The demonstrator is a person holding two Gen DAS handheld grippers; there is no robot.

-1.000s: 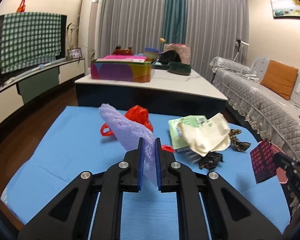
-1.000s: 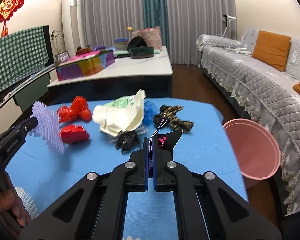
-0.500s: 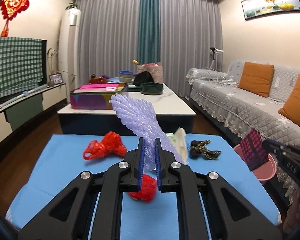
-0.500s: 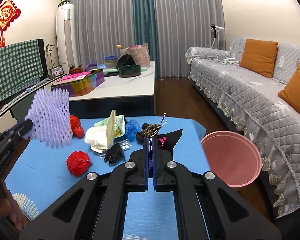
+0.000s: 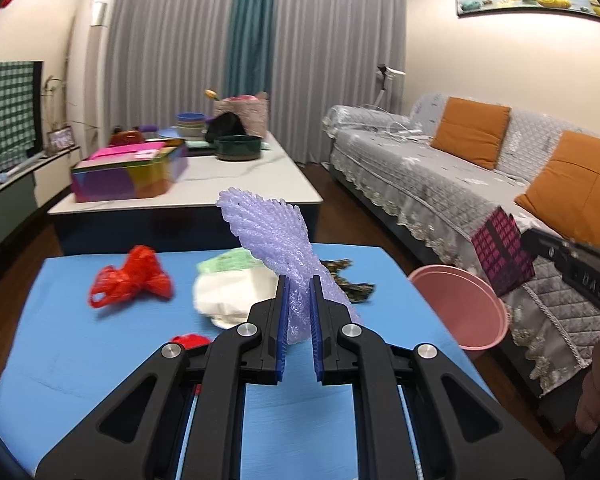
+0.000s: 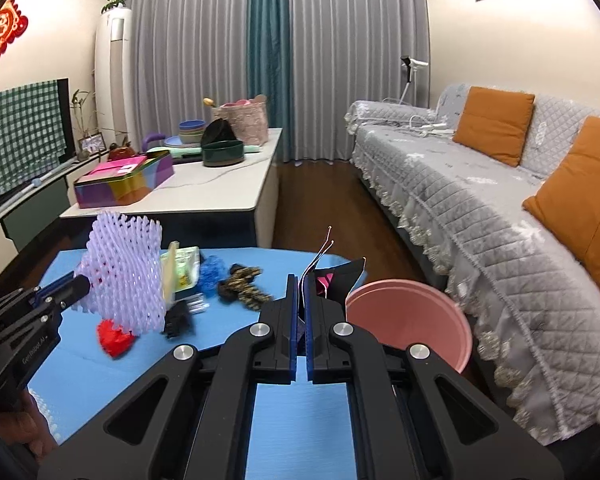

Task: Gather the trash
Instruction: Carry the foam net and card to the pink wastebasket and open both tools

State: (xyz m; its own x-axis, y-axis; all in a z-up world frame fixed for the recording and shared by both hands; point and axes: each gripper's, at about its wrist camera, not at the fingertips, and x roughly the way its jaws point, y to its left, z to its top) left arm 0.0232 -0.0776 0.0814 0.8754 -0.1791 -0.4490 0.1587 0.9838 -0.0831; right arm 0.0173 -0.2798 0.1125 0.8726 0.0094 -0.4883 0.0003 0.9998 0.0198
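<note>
Lilac foam net sleeve (image 5: pixel 272 236): soft, ribbed mesh, faintly translucent. Left gripper (image 5: pixel 298 308): matt black plastic, blue ridged pads (image 5: pixel 283 320), bright metal pins. Beside sleeve, red plastic bag (image 5: pixel 130 280): thin, crinkled, glossy. Blue table cover (image 5: pixel 80 344) under it: matt, fine-ribbed. Right of sleeve, pink bin (image 5: pixel 466 312): smooth plastic, dull sheen. Sofa cover (image 6: pixel 480 208) beyond: quilted grey cloth, lace hem.

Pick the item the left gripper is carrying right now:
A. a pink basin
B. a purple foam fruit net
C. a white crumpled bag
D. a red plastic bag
B. In the left wrist view the left gripper has its jaws closed on the purple foam fruit net, lifted above the blue table, while the red plastic bag lies on the table.
</note>
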